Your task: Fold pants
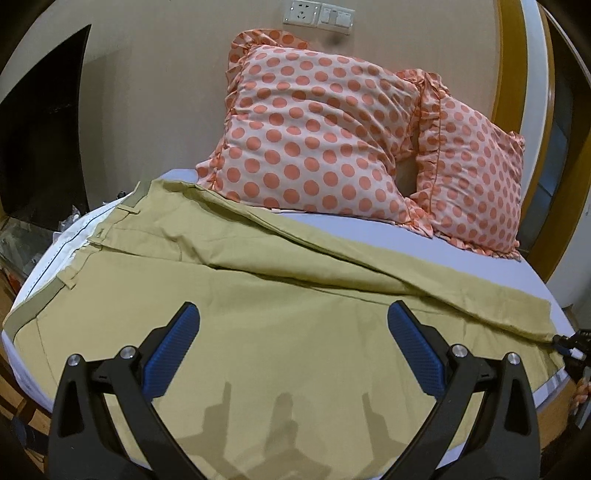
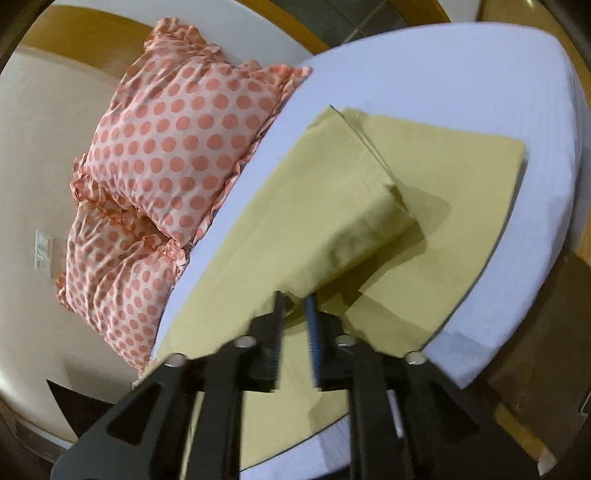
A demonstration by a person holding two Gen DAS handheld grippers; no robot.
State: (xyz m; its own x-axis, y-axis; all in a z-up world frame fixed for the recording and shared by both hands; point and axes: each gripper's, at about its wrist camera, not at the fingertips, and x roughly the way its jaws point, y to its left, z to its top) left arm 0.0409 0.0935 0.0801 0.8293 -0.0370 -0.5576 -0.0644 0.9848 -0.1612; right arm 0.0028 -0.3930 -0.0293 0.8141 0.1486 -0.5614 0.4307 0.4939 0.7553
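Observation:
Khaki pants (image 1: 258,295) lie spread across the white bed (image 1: 498,258), waistband (image 1: 55,280) at the left. My left gripper (image 1: 293,317) is open and empty, just above the middle of the pants. My right gripper (image 2: 297,299) is shut on a pant leg's hem end and holds that leg (image 2: 332,206) lifted off the leg lying flat (image 2: 443,221). It also shows in the left wrist view (image 1: 570,345) at the far right, pinching the hem.
Two pink polka-dot pillows (image 1: 314,140) (image 1: 472,184) lean against the beige wall at the back of the bed. A wall socket (image 1: 317,14) is above them. Clutter (image 1: 66,221) lies beyond the bed's left edge. Wooden floor (image 2: 535,295) lies beside the bed.

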